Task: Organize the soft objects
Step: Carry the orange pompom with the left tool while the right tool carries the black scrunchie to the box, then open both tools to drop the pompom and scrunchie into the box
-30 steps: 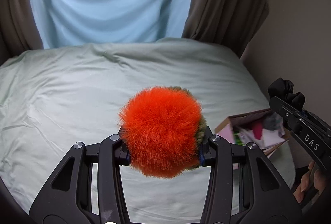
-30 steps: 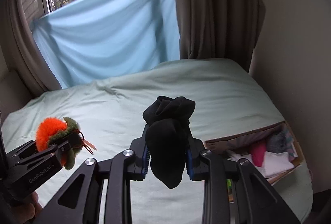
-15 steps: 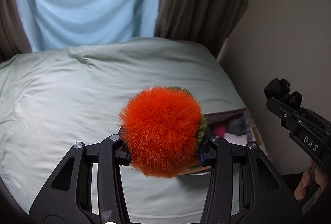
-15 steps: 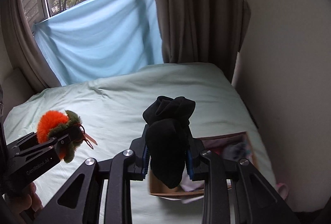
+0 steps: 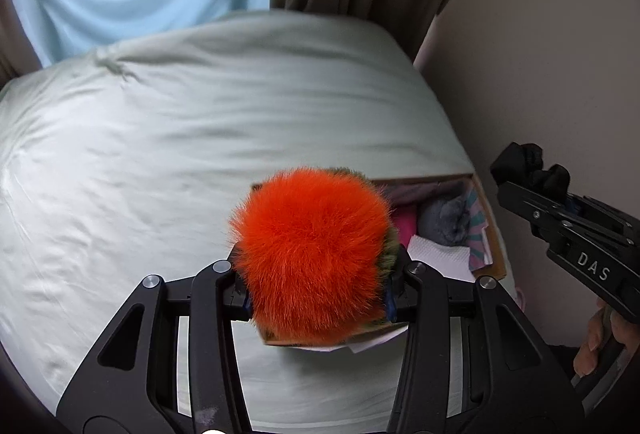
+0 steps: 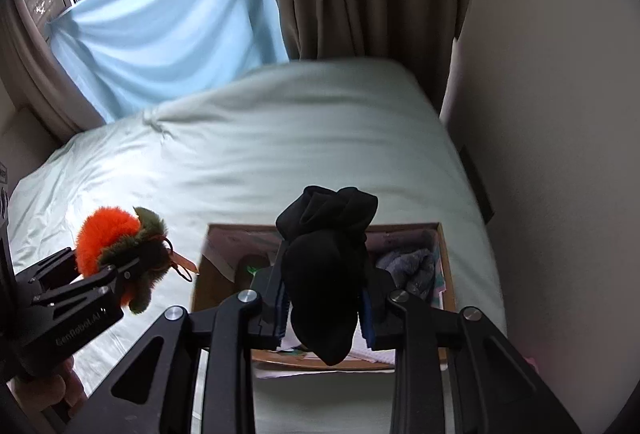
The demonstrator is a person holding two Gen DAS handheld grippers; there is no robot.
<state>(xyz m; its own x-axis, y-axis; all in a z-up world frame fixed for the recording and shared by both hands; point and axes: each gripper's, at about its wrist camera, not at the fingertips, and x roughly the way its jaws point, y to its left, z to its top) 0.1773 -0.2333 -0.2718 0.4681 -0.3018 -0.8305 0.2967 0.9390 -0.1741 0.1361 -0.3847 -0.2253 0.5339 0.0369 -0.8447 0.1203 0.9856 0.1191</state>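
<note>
— Both views have swung right and down since a second ago: the cardboard box (image 6: 442, 266) that sat off at the right edge now lies straight ahead of the tools, and the bed (image 5: 200, 153) has slid leftward in frame.

— So which way does the box lie from each tool?

— From the right gripper (image 6: 325, 310) it sits directly below and just beyond the fingertips. The black sock bundle (image 6: 326, 266) clamped between its fingers hangs over the box's middle, its long axis running up and down, toe end lowest. From the left gripper (image 5: 318, 290) the box is ahead and a little right; the orange plush toy (image 5: 310, 254) squeezed in those fingers covers the box's left half in that view.

— Is either tool slack?

— No. Each has its fingers pressed into its soft load, the fur bulging over the left one's pads, the sock pinched at its waist by the right one's.

— Which is nearer the drop?

— My judgement is the right one. In the right wrist view the toy hangs over the bed sheet, just left of the box's near-left corner, while the sock is already above the opening. The left tool needs a short shift to the right first.

— Room inside?

— Partly. A grey fleece item (image 6: 408, 268) and a pink cloth (image 5: 404, 230) fill the far right side; white paper (image 5: 440, 256) lies nearer. The left part looks emptier, though much of it is hidden behind the sock and the toy.
</note>
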